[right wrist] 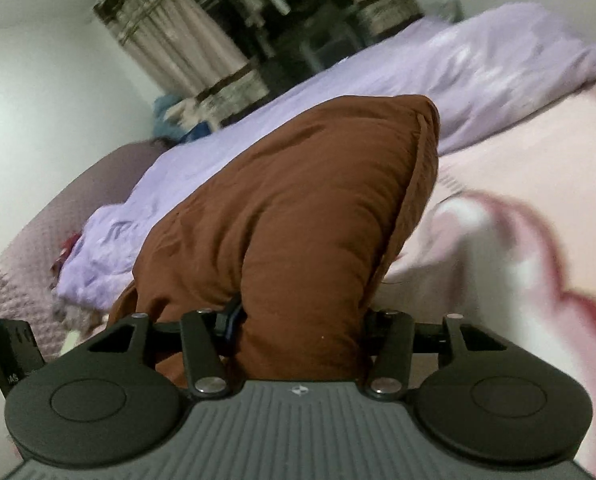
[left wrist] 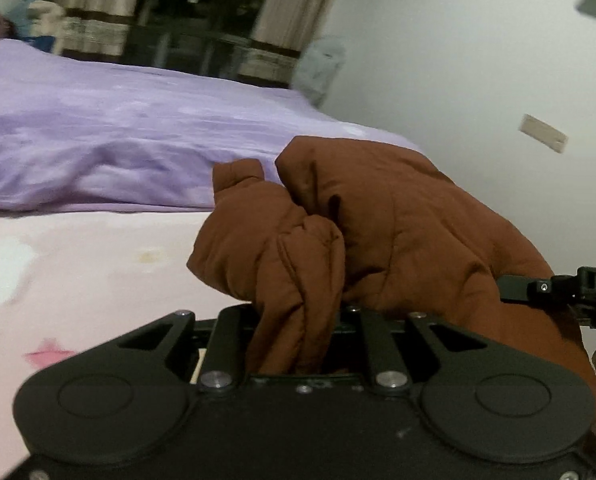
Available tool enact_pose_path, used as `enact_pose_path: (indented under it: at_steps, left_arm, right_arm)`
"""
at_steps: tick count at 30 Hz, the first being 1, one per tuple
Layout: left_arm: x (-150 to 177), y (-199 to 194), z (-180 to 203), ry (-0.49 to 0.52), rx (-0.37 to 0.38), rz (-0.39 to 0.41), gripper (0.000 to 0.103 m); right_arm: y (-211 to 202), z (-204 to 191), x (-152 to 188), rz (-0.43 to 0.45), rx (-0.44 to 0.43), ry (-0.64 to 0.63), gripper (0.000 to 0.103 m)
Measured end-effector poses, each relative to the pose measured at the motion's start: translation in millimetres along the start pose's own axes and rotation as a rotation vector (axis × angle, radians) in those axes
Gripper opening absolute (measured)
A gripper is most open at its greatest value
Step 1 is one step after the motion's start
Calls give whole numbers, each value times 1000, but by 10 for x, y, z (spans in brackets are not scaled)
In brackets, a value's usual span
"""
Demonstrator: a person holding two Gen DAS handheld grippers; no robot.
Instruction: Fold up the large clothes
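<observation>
The rust-brown padded quilted jacket [left wrist: 398, 220] is lifted off the pink patterned bed sheet [left wrist: 77, 280], bunched up and hanging between the two claws. The left claw [left wrist: 298, 344] is clamped nearly together on a thin twisted fold of the jacket, which runs straight down into its throat. The right claw [right wrist: 298, 340] is clamped on a much thicker wad of the same jacket, its jaws held about half apart by the bulk of the padding. Beyond the jacket lies a rumpled lilac quilt [left wrist: 117, 128]; farther beyond that, beige curtains [left wrist: 281, 20] frame a dark window.

The step in hand looks like raising the jacket to shake it out and spread it flat. To do that well, both grips should hold firm while the hands draw apart from each other, so the cloth between them goes taut. Then lower the jacket onto the pink sheet on the near side of the quilt, hem first. The thick wad in the right claw may slip, being puffy; re-gripping on a seam or edge would likely be safer.
</observation>
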State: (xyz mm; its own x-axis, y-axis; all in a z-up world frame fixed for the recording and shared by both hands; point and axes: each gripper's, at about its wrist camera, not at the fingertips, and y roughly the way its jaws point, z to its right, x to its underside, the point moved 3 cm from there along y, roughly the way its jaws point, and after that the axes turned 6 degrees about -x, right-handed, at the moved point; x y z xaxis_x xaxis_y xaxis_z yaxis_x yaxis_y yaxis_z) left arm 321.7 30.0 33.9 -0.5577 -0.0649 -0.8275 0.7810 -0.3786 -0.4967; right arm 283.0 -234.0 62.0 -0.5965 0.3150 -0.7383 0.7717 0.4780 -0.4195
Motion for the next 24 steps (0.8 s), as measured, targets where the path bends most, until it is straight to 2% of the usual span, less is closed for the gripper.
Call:
enact_pose_path:
  at_steps: [5, 7, 8, 9, 11, 13, 15, 16, 18, 19, 20, 22, 24]
  left_arm:
    - [291, 591, 329, -30, 77, -122, 19]
    - [465, 806, 315, -34, 66, -183, 25]
    - [569, 940, 288, -34, 37, -227, 34]
    - [645, 1032, 249, -39, 12, -256, 48]
    - [689, 1062, 137, -79, -7, -270, 64]
    - [623, 892, 99, -113, -48, -232, 63]
    - [493, 623, 172, -52, -125, -135, 65]
    - [471, 456, 252, -10, -161, -86, 66]
    - [362, 186, 459, 86, -232, 39, 84]
    - [339, 95, 560, 117, -238, 94, 88]
    - [312, 49, 626, 142, -235, 141, 92]
    - [328, 50, 783, 176, -203, 187, 92]
    - [452, 175, 893, 210, -175, 145, 92]
  right_arm:
    - [-191, 698, 75, 4, 60, 108, 64]
    - [-122, 958, 221, -20, 78, 146, 73]
    - [-51, 1080, 301, -46, 90, 160, 76]
    - [18, 1170, 361, -78, 107, 170, 83]
    - [102, 1331, 455, -127, 153, 190, 84]
    - [-18, 1325, 447, -90, 155, 200, 84]
    - [-182, 1176, 396, -37, 243, 138, 84]
    - [-309, 1059, 365, 23, 343, 67, 85]
    - [-475, 836, 306, 130, 575, -61, 83]
    - [-537, 720, 295, 205, 644, -100, 76]
    - [-552, 628, 311, 262, 638, -110, 72]
    - [-489, 485, 374, 360, 534, -94, 59]
    - [-314, 391, 491, 393, 455, -85, 51]
